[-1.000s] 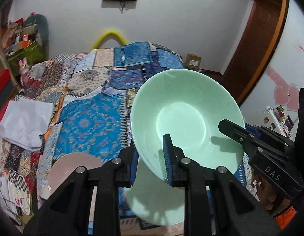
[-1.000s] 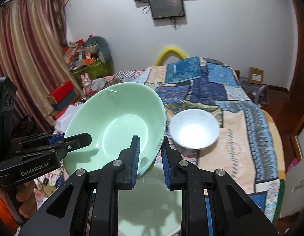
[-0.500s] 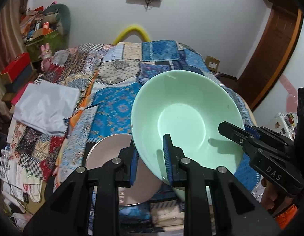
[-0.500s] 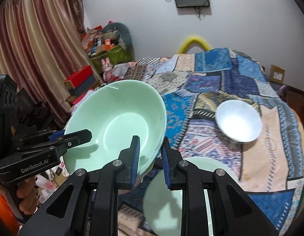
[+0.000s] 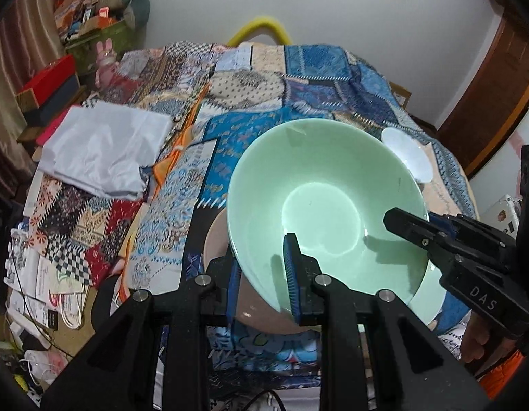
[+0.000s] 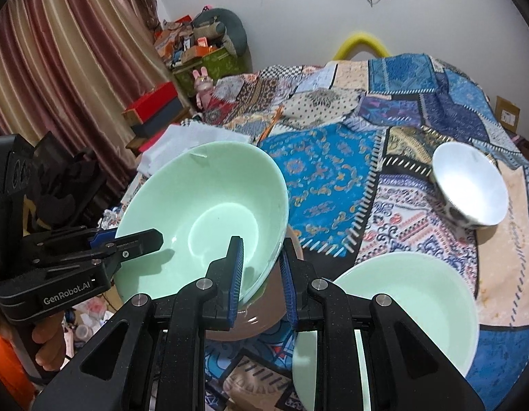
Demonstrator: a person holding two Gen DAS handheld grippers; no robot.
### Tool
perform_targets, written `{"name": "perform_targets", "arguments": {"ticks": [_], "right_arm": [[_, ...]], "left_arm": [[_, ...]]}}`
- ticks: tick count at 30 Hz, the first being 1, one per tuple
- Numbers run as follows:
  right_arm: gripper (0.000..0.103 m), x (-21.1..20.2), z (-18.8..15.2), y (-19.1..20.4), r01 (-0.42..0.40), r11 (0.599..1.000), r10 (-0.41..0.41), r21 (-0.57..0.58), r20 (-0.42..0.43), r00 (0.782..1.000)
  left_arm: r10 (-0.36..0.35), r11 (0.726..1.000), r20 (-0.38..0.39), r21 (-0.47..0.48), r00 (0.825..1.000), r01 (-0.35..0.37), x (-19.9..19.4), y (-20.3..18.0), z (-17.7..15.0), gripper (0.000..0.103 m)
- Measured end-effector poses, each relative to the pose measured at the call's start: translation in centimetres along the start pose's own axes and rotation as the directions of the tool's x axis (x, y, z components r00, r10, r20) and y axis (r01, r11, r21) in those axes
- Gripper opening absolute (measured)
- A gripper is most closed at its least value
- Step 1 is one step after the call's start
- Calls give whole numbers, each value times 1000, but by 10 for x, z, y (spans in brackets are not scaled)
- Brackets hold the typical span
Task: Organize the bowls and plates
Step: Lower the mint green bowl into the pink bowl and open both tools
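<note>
Both grippers hold one large mint-green bowl [image 5: 319, 202] by opposite rims, tilted above the bed. My left gripper [image 5: 262, 282] is shut on its near rim; my right gripper [image 6: 261, 275] is shut on the other rim of the same bowl [image 6: 202, 219]. Under the bowl lies a pinkish-brown plate [image 6: 261, 308], which also shows in the left wrist view [image 5: 261, 308]. A mint-green plate [image 6: 408, 308] lies to its right. A white bowl with a patterned outside [image 6: 469, 185] stands further right.
A patchwork bedspread [image 6: 332, 171] covers the bed. A folded white cloth [image 5: 103, 150] lies on its left side. Boxes and clutter [image 6: 154, 109] stand by the curtain, and papers and cables [image 5: 41, 291] lie on the floor at the left.
Both grippers have carried the green bowl to the left, from above the green plate to above the pinkish-brown plate. The grips have not changed.
</note>
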State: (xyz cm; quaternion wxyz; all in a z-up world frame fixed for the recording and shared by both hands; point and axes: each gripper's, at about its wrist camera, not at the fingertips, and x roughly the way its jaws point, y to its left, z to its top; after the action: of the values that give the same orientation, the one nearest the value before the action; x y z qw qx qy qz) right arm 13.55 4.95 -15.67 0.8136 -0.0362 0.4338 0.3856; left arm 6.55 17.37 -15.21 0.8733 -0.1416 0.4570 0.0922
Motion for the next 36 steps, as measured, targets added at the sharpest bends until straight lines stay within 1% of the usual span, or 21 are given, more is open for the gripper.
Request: {"name": "perform_targets", "arguments": {"ticks": [9,15,22,26,30,36], "right_arm": [[19,26,-13,0,-8,1000,9,18,-74,997],[19,35,-17,-2,-10,1000,13,26,-104,995],[19,43,-21,-4,-10,1000,14,29,-134,991],[19,49,-23,-6,-8,999,13,34,-157,987],[19,50,-23,-8,-11,999,17,36,-163,986],[19,45,-20,-4,15,1000,-15,0,-168,986]], "left_arm": [[16,1000,-67,-13,998,-17,24,12,-14,23],[25,1000,-105,-15,994,-27,39,16,-21,23],[12,999,-139,-32,990,-17,50,21,-25,22],[15,999,-156,-35,988,-21,56,21,-28,22],[12,999,-166,-38,986,-19,60,22,-29,19],[18,999,-167,-33,986,-24,62,21,-29,19]]}}
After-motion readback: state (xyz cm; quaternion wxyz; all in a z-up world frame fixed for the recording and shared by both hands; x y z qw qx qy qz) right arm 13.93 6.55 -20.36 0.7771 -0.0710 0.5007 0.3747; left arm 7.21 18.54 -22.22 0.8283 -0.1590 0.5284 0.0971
